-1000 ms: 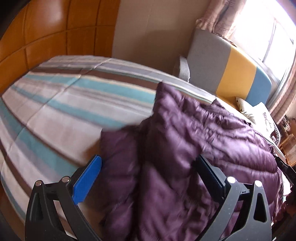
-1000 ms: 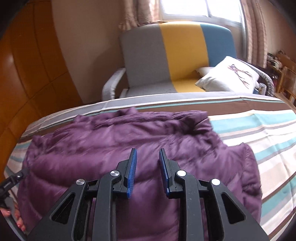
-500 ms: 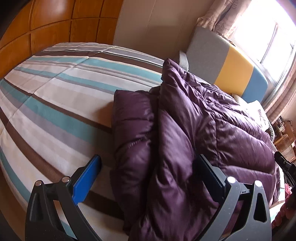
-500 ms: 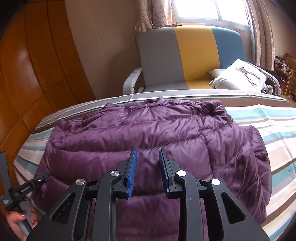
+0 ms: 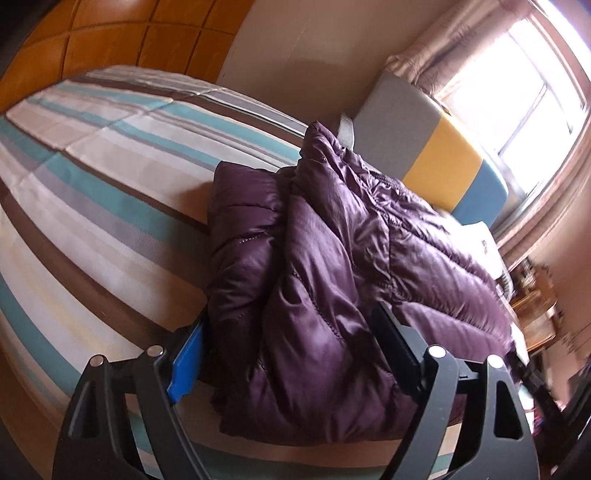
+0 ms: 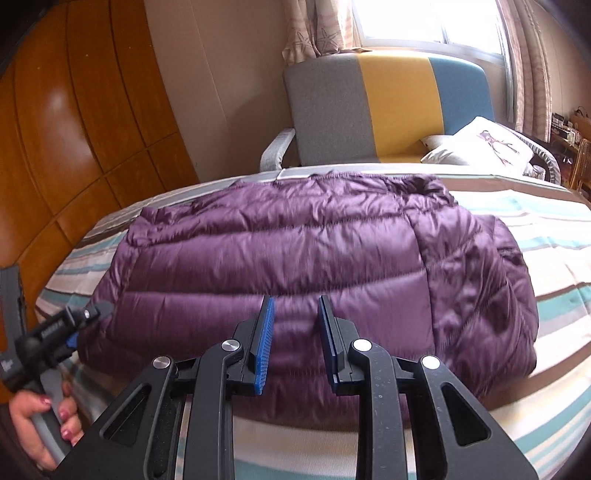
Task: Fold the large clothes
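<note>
Holding our left gripper (image 5: 288, 354) low at the near edge of the purple down jacket (image 5: 332, 266), we note its jaws have just been closing, though they stand wide, with the jacket's folded corner between them. The blue pad sits at the jacket's left edge; whether either pad presses the fabric we cannot tell. Our right gripper (image 6: 295, 339) has its jaws narrowly parted with nothing between them, hovering above the near hem of the jacket.

Ahead of both pairs of jaws, the jacket lies folded across the striped bedspread (image 5: 92, 206), quilted panels up, one sleeve layer doubled over on the right jaws' right side. To the left of the right jaws, a hand (image 6: 40, 424) grips the other gripper's handle.

Beyond the jacket, past the bed's far edge, stands an armchair (image 6: 384, 107) in grey, yellow and blue with a white cushion (image 6: 480, 144). Further back, a curtained window (image 6: 424, 22).
</note>
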`<state>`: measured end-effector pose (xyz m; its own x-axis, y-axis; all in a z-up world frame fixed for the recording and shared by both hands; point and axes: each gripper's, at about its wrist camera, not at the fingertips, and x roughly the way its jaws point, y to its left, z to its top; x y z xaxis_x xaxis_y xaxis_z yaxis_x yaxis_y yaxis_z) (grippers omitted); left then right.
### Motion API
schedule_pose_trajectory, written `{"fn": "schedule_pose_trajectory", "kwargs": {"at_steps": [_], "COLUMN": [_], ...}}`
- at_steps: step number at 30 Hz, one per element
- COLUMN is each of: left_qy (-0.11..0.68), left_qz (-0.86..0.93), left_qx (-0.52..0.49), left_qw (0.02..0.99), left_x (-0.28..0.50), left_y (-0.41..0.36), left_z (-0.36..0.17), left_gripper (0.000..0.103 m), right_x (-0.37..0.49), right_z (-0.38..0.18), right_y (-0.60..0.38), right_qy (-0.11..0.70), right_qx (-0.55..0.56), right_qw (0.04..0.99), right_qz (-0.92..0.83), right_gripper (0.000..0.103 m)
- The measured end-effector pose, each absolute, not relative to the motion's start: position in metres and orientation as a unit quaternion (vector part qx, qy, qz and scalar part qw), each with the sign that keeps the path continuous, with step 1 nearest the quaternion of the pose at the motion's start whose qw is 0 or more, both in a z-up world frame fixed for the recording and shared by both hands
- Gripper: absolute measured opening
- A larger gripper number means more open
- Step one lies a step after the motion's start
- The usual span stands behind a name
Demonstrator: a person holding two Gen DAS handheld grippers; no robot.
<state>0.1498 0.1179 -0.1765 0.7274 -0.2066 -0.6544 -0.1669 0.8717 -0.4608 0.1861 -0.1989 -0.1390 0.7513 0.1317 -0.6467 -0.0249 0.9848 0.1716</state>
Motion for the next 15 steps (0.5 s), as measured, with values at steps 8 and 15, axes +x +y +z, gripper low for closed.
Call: {"fn": "schedule_pose_trajectory", "kwargs": {"at_steps": [8, 15], "left_qy": [0.356, 0.363], "left_qz": [-0.020, 0.022], "left_qx": [-0.282, -0.239], "left_qw": [0.891, 0.900], "left_x": [0.148, 0.153], "left_y": [0.120, 0.107], "left_z": [-0.183, -0.184], "left_gripper": [0.078, 0.072], "right_x": [0.192, 0.201], "right_z": [-0.159, -0.179], "right_y": [-0.195, -0.191], "right_qy": [0.374, 0.399], "right_qx": [0.048, 0.024], "right_qw": [0.925, 0.916], "right_qz": [0.039, 0.042], "right_gripper": [0.025, 0.025]}}
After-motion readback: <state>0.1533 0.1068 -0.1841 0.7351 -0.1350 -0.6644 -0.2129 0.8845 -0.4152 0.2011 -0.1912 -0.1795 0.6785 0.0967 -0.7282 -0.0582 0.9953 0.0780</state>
